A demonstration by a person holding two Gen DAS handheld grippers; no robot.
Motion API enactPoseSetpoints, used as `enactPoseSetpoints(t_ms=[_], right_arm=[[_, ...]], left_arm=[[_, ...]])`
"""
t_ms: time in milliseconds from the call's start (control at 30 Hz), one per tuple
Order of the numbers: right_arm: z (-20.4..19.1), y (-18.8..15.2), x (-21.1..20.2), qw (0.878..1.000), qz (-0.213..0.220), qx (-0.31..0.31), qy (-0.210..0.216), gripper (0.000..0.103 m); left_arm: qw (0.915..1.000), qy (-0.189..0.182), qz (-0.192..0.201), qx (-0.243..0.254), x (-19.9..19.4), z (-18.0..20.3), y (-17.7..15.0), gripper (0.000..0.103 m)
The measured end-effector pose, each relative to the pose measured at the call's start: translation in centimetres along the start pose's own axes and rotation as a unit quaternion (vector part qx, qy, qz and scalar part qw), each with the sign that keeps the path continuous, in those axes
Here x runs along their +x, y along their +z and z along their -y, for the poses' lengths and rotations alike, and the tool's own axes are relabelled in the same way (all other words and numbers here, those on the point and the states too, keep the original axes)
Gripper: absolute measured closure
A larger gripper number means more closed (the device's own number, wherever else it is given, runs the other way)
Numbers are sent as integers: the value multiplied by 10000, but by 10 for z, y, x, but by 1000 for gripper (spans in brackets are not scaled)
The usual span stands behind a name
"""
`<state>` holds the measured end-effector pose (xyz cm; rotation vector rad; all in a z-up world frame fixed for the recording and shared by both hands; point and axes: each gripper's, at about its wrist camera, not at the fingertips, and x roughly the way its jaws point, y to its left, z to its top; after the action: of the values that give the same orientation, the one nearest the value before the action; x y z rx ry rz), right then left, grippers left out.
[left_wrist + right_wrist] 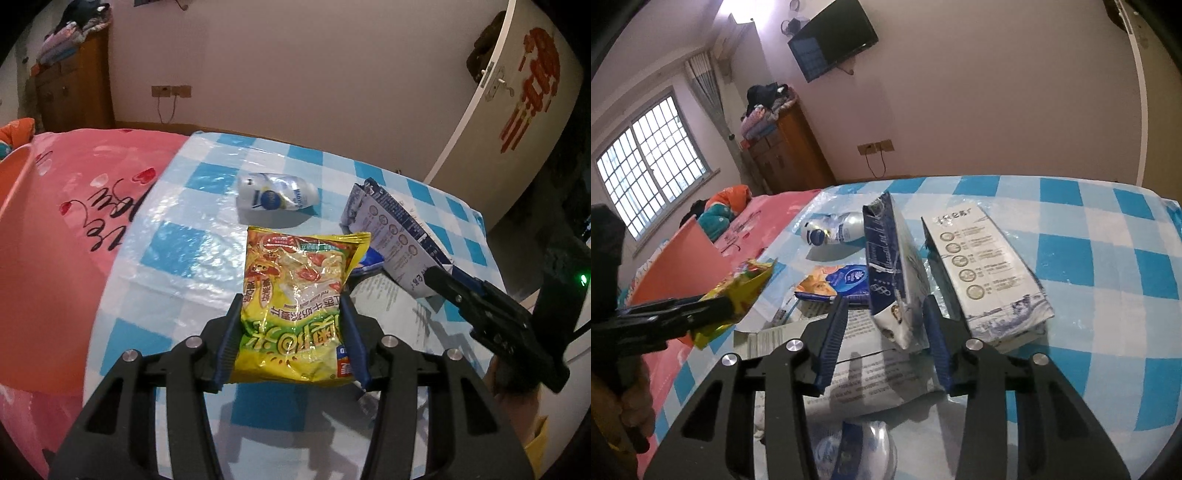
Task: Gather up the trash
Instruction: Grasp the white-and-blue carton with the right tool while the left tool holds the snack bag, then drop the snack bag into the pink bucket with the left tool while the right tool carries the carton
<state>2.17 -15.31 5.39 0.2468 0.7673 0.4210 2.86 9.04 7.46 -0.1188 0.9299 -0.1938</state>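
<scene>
1. An orange basin sits at the far left on the pink bedcover.
2. The left gripper pinches a yellow snack bag, held above the blue-checked cloth.
3. Beyond the bag, a crushed white bottle lies on its side on the cloth.
4. The right gripper has its pads spread either side of a torn blue-and-white carton; contact is unclear.
5. A flattened white carton panel lies just right.
</scene>
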Motion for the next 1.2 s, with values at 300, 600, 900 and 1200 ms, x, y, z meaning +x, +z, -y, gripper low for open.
enactPoseSetpoints(t_ms=[300,600,900,1200], right_arm=[[-7,-4,6,9979,86,-201,-606,81],[-10,-4,-20,9965,380,-234,-713,82],[-30,0,-52,9950,609,-346,-706,82],[-60,14,-73,9960,701,-445,-329,82]], left_arm=[[9999,9,82,58,-7,-12,-14,52],[9998,-31,148,133,-12,-12,-21,52],[9991,-115,332,227,-27,-10,-25,52],[9965,-158,763,306,-63,-11,-22,52]])
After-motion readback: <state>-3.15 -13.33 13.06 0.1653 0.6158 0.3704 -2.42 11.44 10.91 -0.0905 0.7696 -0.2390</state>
